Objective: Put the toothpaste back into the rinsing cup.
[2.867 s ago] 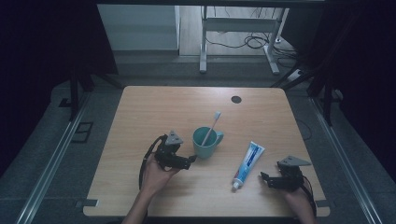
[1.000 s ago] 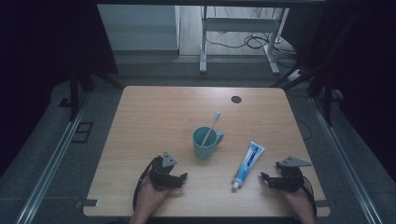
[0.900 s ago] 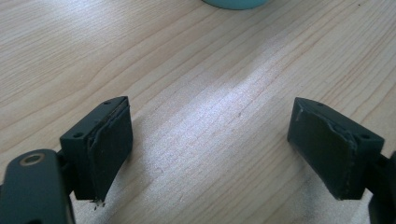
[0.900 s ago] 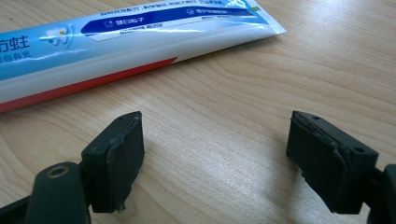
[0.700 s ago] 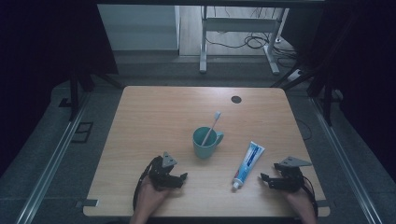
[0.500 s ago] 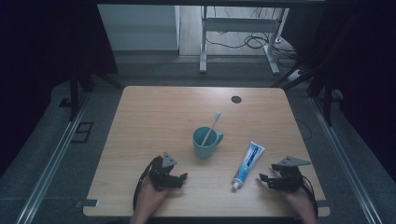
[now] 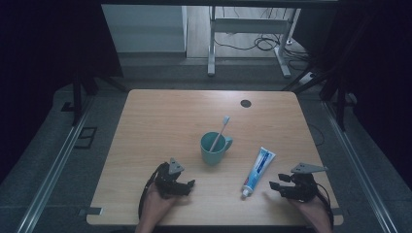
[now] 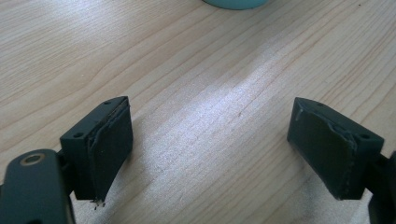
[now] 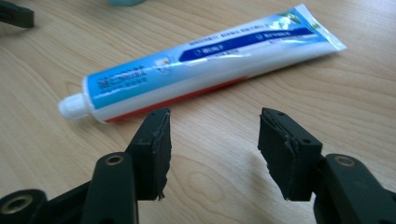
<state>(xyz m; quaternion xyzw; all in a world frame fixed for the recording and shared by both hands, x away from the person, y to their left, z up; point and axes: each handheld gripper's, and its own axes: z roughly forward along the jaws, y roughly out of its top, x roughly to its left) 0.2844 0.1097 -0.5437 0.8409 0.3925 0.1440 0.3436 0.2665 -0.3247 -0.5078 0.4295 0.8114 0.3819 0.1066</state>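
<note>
Our right gripper [image 9: 212,140] has just been closing its jaws, nothing between them, near the blue-and-white plastic toothpaste tube [image 9: 196,65]. Our left gripper [image 8: 208,140] gapes wide and empty over the pale wooden bench [image 7: 160,121]

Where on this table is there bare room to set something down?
The far half of the table, beyond the teal mug, is bare except a small dark disc. Also the left side. It is crowded from mug to toothpaste tube.

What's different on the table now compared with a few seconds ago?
The left gripper drew back from the teal mug toward the near edge, jaws open and empty. The right gripper has just been closing, nothing between its jaws. Mug, toothbrush and toothpaste tube stayed put.
</note>
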